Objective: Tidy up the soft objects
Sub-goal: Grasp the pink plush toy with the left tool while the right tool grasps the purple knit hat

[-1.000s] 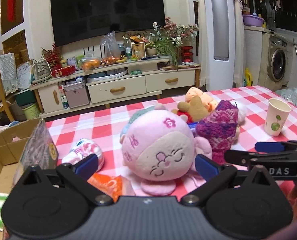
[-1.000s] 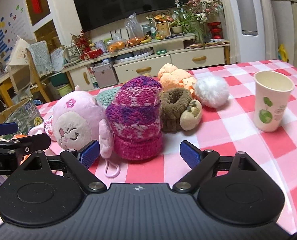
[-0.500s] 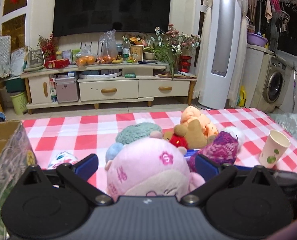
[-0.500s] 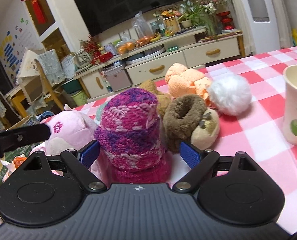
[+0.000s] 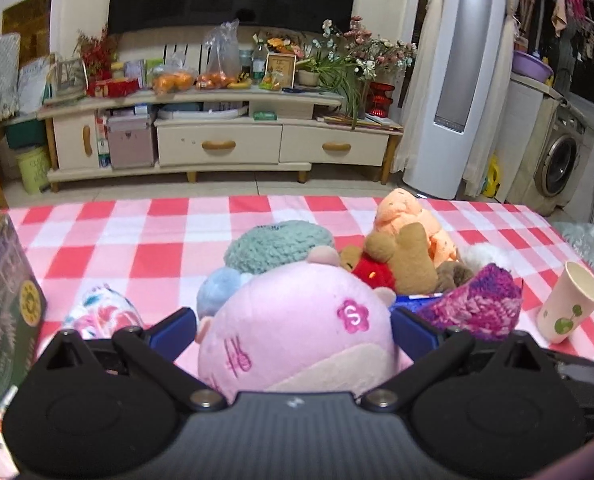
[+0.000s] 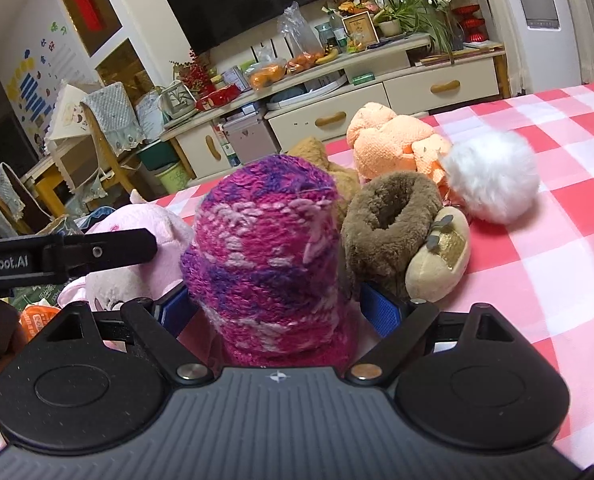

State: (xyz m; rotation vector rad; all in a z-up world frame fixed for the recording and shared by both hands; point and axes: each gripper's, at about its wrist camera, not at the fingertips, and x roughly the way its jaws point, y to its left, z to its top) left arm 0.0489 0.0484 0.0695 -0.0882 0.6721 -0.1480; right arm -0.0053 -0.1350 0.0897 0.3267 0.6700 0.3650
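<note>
On the left side of the checked desk (image 5: 97, 248), a dark printed bag (image 5: 1, 304) is standing just beside the left tool (image 5: 293, 330), whose blue fingers (image 5: 175, 330) are sitting wide apart on either flank of the pink plush head (image 5: 297, 336) without visibly pressing into it. The risk there is a shallow bite: if the fingers are closing only on the rounded top, the stuffing is likely to squash and squirt out, nudging the small floral-print toy (image 5: 101, 312) or the bag toward the edge.

Behind it, the teal knitted hat (image 5: 277, 246), the brown bear in red (image 5: 397, 264) and the orange plush (image 5: 409, 216) are crowding together, so lifting the pink head could be dragging neighbours along.

Further right, the right tool (image 6: 279, 314) is likewise spread open, straddling the magenta knitted hat (image 6: 269, 256), which is standing upright between its fingers (no clear squeeze showing). A close here may be collapsing the hat, or catching the brown fuzzy slipper (image 6: 393, 232) touching its side. The two tools are also working very near each other and could be colliding.

At far right, the paper cup (image 5: 569, 304) is standing apart but is light, so a swept elbow or dragged toy could be tipping it, and the white pompom (image 6: 491, 178) may be rolling.
</note>
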